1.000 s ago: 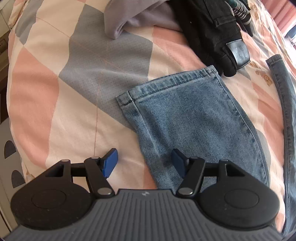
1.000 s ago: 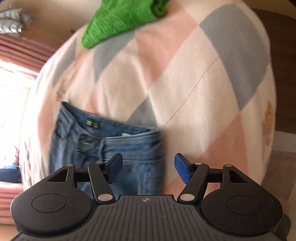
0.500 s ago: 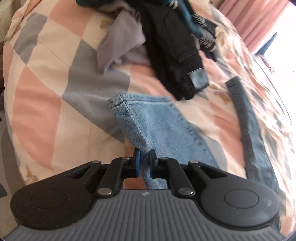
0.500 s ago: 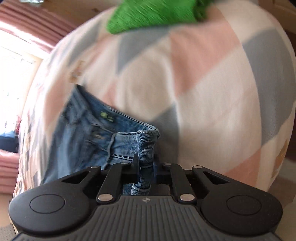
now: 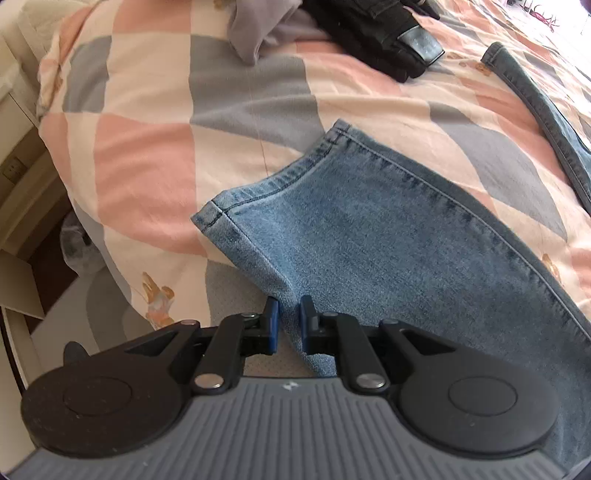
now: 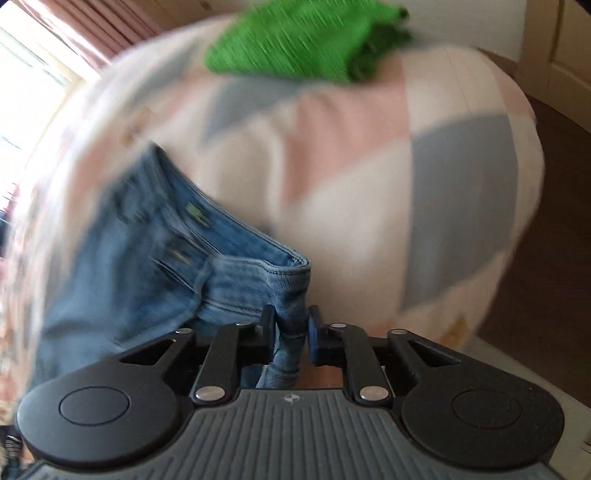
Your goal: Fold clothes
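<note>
Light blue jeans [image 5: 369, 229] lie on a bed with a pink, grey and cream checked cover [image 5: 147, 155]. In the left wrist view my left gripper [image 5: 289, 323] is shut on the near edge of one leg, close to its hem [image 5: 273, 181]. The other leg [image 5: 546, 110] lies at the far right. In the blurred right wrist view my right gripper [image 6: 291, 328] is shut on the corner of the jeans' waistband [image 6: 258, 269], lifted a little off the bed.
A black garment [image 5: 384, 33] and a lilac garment [image 5: 258, 26] lie at the far end in the left wrist view. A folded green knit [image 6: 306, 40] lies beyond the waistband. The bed's edge drops to a dark floor [image 6: 554, 258] at right.
Both grippers went from open to shut on the jeans. The left one has pulled the leg edge toward the bed's edge. The right one has lifted the waistband corner and is moving.
</note>
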Demonstrator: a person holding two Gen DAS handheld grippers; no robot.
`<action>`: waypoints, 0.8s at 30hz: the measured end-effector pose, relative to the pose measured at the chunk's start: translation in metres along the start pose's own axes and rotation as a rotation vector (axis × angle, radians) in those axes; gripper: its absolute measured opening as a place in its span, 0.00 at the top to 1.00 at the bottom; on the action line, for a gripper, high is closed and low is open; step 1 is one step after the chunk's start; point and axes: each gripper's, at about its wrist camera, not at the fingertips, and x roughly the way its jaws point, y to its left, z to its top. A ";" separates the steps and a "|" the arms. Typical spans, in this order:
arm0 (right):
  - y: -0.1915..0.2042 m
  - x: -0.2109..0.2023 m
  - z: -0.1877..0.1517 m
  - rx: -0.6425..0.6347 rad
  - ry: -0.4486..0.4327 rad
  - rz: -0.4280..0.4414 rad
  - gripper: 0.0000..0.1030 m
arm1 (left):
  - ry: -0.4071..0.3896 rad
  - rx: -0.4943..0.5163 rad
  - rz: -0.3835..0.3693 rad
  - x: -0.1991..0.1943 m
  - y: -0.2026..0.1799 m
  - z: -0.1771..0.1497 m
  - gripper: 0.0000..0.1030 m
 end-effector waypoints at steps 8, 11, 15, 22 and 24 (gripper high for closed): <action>0.015 -0.016 -0.002 -0.072 -0.034 -0.015 0.48 | 0.058 -0.052 0.202 -0.013 0.014 0.002 0.78; 0.028 -0.001 -0.006 -0.162 0.063 -0.121 0.43 | 0.108 -0.084 0.222 -0.020 0.021 0.000 0.79; 0.048 -0.018 -0.013 -0.182 -0.003 0.002 0.43 | 0.042 -0.066 0.079 -0.061 0.009 -0.004 0.79; 0.117 -0.012 -0.040 -0.360 0.067 0.036 0.41 | 0.049 -0.170 -0.240 -0.090 -0.023 0.012 0.80; 0.136 -0.007 -0.052 -0.371 0.094 0.061 0.41 | 0.074 -0.212 -0.326 -0.086 -0.034 0.024 0.80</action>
